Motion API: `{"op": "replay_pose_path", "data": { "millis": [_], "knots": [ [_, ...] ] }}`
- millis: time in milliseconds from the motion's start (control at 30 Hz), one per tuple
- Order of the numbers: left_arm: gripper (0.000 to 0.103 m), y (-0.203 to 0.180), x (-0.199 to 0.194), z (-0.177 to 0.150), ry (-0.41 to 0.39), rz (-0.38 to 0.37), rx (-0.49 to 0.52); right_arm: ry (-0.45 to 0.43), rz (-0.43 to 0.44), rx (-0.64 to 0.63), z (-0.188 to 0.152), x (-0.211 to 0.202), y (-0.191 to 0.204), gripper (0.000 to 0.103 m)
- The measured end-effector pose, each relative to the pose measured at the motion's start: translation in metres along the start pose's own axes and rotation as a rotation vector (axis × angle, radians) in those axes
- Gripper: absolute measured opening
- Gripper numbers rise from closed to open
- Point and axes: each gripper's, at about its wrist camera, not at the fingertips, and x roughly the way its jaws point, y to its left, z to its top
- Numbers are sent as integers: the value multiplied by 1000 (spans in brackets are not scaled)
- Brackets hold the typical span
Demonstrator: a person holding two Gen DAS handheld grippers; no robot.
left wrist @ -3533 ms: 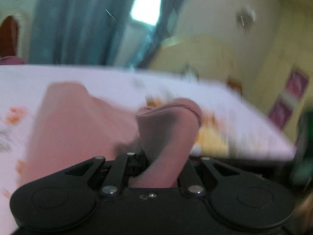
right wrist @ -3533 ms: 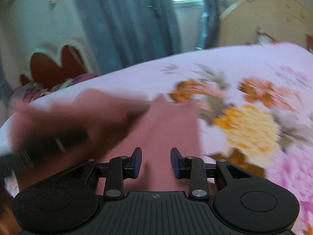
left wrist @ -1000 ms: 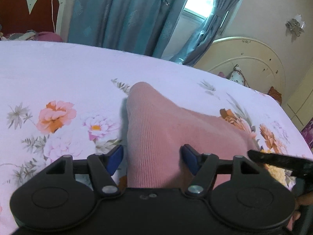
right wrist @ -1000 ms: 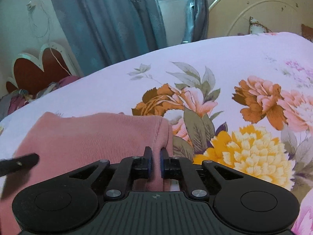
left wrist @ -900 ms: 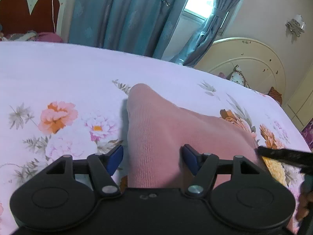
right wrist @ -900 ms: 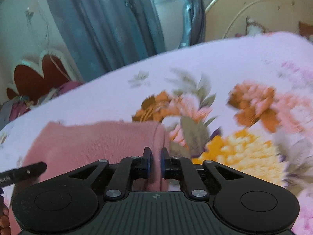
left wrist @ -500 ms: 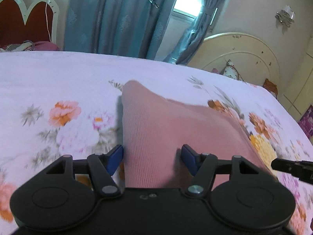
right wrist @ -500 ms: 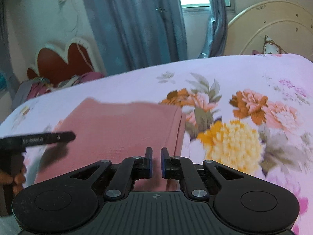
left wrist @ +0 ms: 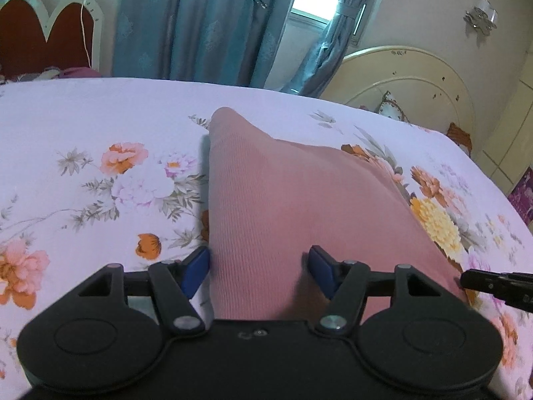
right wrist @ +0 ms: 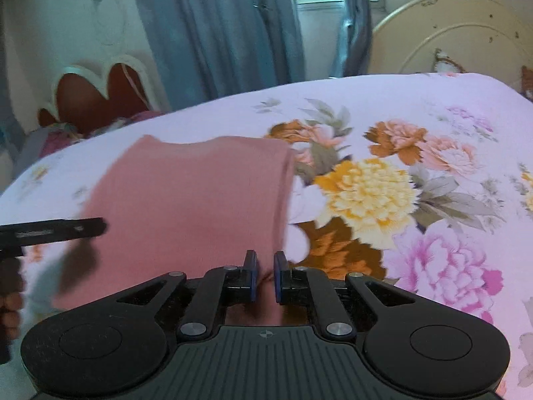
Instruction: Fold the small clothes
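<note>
Since a second ago both grippers have drawn back. One pink garment [left wrist: 299, 200] lies on the bedsheet [left wrist: 100, 126]: left gripper [left wrist: 260, 271] wide open over it, right gripper [right wrist: 265, 276] nearly closed, pinching its edge.

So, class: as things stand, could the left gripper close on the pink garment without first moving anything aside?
Probably yes. The left gripper is open with the pink garment lying between its fingers, and nothing sits on the cloth there. The right gripper pinches a different edge.
</note>
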Motion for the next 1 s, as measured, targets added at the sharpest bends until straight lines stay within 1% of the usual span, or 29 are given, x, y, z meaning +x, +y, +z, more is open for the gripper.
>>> {"op": "replay_pose_path", "data": {
  "millis": [67, 100, 133, 167, 233, 333, 400, 433, 467, 533, 633, 700, 767, 833, 933, 1000],
  "knots": [
    [64, 0, -4, -6, 10, -5, -7, 32, 1, -36, -12, 0, 8, 8],
    [65, 0, -4, -10, 19, -7, -6, 52, -17, -66, -18, 3, 10, 8],
    [65, 0, -3, -14, 31, -6, -1, 72, -54, -93, -25, 8, 10, 8],
    [67, 1, -2, -18, 41, -4, 2, 69, -60, -85, -29, 10, 5, 8],
    [67, 2, 0, -23, 50, -3, -1, 64, -36, -21, -30, 9, -8, 8],
    [69, 3, 0, -25, 54, 1, 8, 59, -26, 34, -29, 5, -16, 9],
    [71, 4, 0, -25, 58, 0, -1, 60, -13, 104, -33, 1, -25, 9],
    [71, 4, 0, -25, 62, -2, -6, 67, -7, 126, -36, 3, -28, 11],
    [70, 4, 0, -25, 67, -3, -9, 69, -12, 121, -36, 3, -27, 14],
    [68, 3, -3, -22, 66, -8, -11, 67, -20, 98, -28, -1, -22, 15],
    [68, 0, -10, -14, 41, -15, -21, 6, -5, 121, -10, -9, -19, 15],
    [68, -1, -15, -6, 19, -16, -26, -30, -10, 102, 2, -12, -15, 15],
    [68, -2, -17, 3, -4, -21, -28, -60, -3, 86, 14, -10, -10, 16],
    [68, -5, -14, 15, -21, -24, -23, -68, 4, 76, 24, -3, -5, 16],
    [62, -9, -5, 33, -56, -30, 11, -79, 1, 60, 40, 11, 5, 16],
    [56, -11, 4, 44, -65, -42, 36, -94, -5, 52, 51, 22, 10, 16]
  ]
}}
